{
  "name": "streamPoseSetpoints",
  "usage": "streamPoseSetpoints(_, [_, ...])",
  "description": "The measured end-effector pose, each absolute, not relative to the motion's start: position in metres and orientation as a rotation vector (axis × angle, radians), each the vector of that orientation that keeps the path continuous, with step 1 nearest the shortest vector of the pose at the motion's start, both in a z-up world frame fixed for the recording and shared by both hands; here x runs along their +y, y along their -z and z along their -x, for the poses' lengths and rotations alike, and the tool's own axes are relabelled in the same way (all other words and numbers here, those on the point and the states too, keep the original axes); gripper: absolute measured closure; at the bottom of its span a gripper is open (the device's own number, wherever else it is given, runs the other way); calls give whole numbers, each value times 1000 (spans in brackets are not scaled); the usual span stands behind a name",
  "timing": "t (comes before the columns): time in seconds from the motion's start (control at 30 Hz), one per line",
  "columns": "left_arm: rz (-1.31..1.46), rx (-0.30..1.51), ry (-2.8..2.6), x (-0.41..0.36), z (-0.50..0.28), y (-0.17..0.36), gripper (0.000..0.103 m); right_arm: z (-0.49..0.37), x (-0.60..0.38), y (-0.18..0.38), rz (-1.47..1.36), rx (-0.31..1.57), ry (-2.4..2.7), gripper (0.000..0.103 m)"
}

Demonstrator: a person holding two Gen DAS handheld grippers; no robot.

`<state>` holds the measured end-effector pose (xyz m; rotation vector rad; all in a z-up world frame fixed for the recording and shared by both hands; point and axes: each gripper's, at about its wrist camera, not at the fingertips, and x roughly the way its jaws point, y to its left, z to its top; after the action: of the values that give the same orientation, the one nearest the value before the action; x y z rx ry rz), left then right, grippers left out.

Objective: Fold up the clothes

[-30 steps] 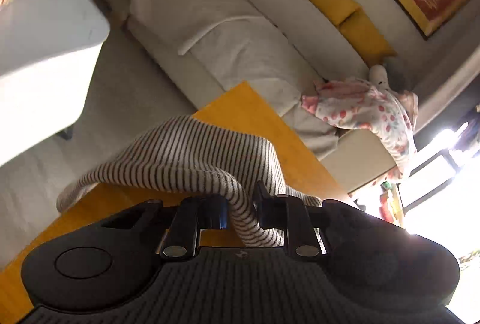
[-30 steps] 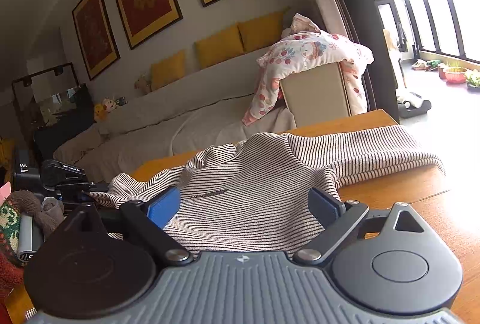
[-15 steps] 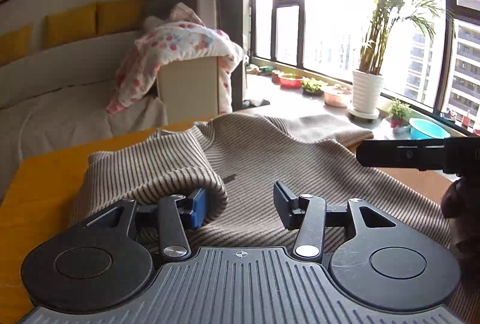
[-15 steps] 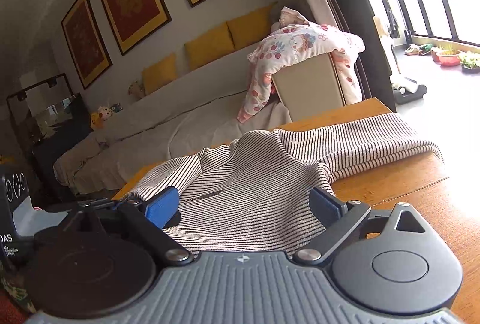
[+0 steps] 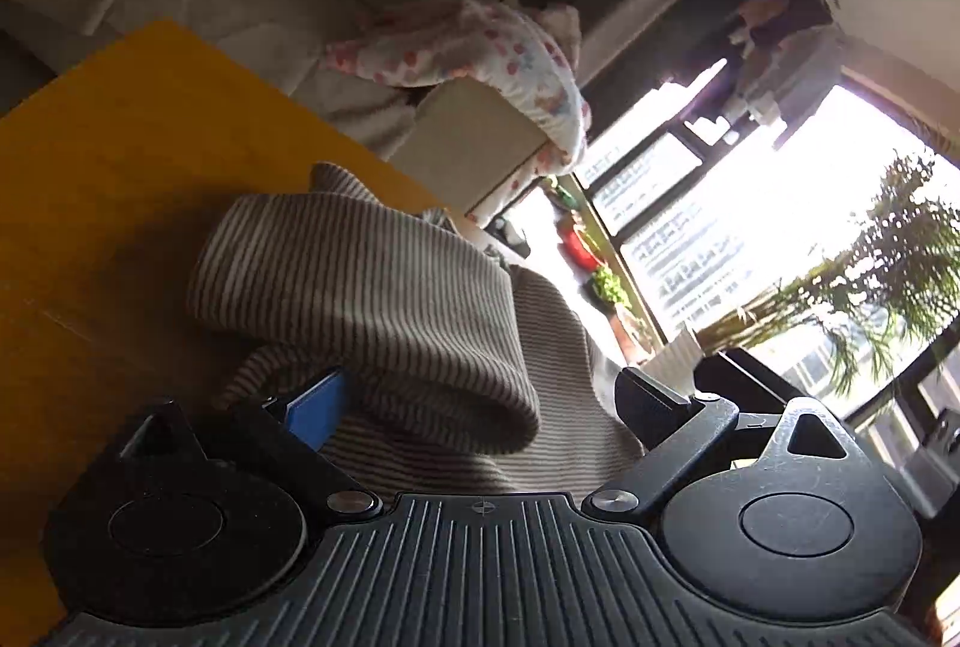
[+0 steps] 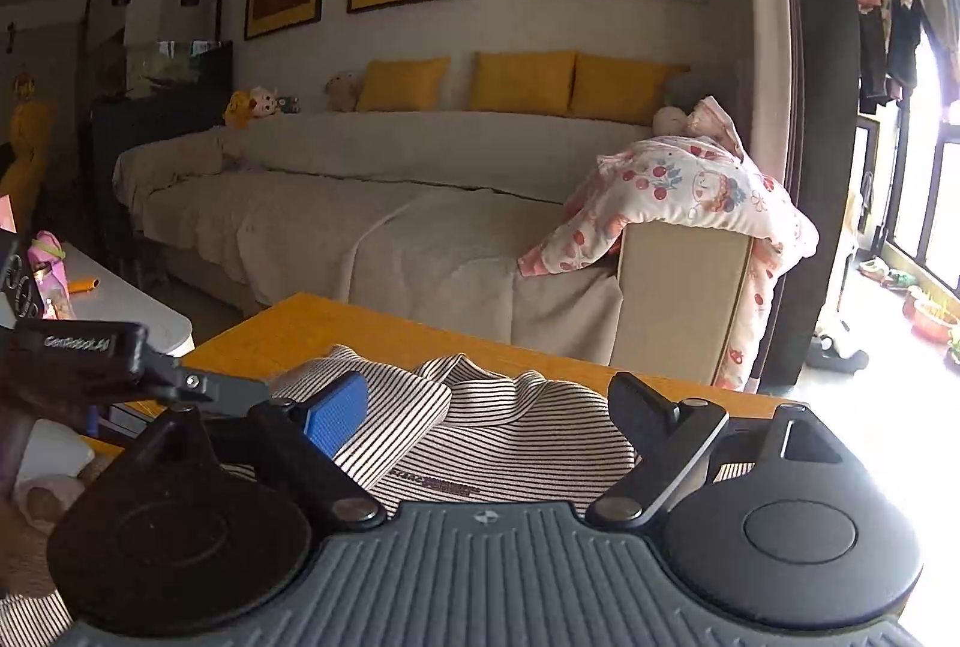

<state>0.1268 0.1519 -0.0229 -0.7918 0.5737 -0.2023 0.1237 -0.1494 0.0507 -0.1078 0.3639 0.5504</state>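
One striped sweater (image 5: 384,287) lies on the yellow wooden surface (image 5: 120,155), and it is the only garment on it in either view. In the left wrist view a folded-over roll of it fills the centre of the frame and runs from the middle left down toward the lower centre, ending just ahead of the left claw (image 5: 486,401), between its two fingers. That claw's jaws have just been opening and now stand wide: the blue pad sits at the lower left of the roll and the dark finger well to the lower right, neither pressing the cloth, so the roll lies loose between them.

In the right wrist view the sweater (image 6: 498,431) spreads across the lower centre, its long axis running left to right across the frame, directly ahead of the right claw (image 6: 486,410). Its jaws are also wide and have just been closing a little, with cloth below and beyond them but nothing pinched. The left claw's body shows at the left edge of this frame, beside the sweater's left end.

Both claws are close; I judge the left nearer to the folded roll, the right nearer to the flat body.

Count: one sweater, two claws, one surface.
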Motion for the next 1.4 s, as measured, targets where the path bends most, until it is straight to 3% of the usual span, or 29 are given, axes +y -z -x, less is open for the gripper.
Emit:
streamPoseSetpoints(0.03, [834, 575, 162, 161, -134, 24, 9, -119, -155, -50, 90, 362, -548, 15])
streamPoseSetpoints(0.07, [871, 575, 122, 169, -140, 25, 20, -114, -160, -50, 73, 359, -545, 15])
streamPoseSetpoints(0.1, [840, 566, 85, 170, -144, 20, 48, -110, -167, -49, 69, 355, -535, 15])
streamPoseSetpoints(0.17, [777, 548, 13, 172, -151, 12, 83, -102, -183, -48, 65, 355, -499, 15])
streamPoseSetpoints(0.37, [486, 395, 155, 113, -160, -28, 90, -97, -218, -51, 35, 343, -393, 15])
streamPoseSetpoints(0.43, [355, 393, 293, 80, -161, -32, 88, -99, -223, -56, 22, 327, -375, 15])
streamPoseSetpoints(0.57, [97, 444, 532, 21, -145, -21, 37, -102, -228, -64, 11, 319, -361, 15])
streamPoseSetpoints(0.67, [-100, 409, 546, 4, -120, -14, 24, -111, -226, -61, -5, 362, -368, 15])
streamPoseSetpoints(0.7, [-148, 395, 534, 5, -113, -12, 18, -116, -227, -58, -18, 382, -364, 21])
streamPoseSetpoints(0.73, [-174, 386, 516, 8, -108, -11, 16, -125, -229, -53, -44, 417, -348, 35])
streamPoseSetpoints(0.8, [-208, 381, 475, 17, -101, -9, 8, -145, -237, -41, -116, 495, -300, 54])
streamPoseSetpoints(0.9, [-193, 417, 388, 38, -103, -6, 8, -175, -262, -14, -280, 614, -241, 56])
streamPoseSetpoints(1.1, [-107, 504, 295, 70, -119, -1, 8, -196, -241, 25, -205, 684, -282, 56])
streamPoseSetpoints(1.17, [-117, 502, 291, 71, -117, -1, 7, -202, -215, 27, -84, 688, -286, 65])
streamPoseSetpoints(1.2, [-131, 499, 289, 71, -115, -1, 6, -202, -198, 25, 14, 671, -282, 81])
streamPoseSetpoints(1.23, [-148, 500, 282, 70, -114, 0, 5, -203, -183, 13, 92, 631, -312, 96])
streamPoseSetpoints(1.4, [-203, 533, 200, 72, -128, 7, 5, -200, -127, -96, 256, 336, -481, 96])
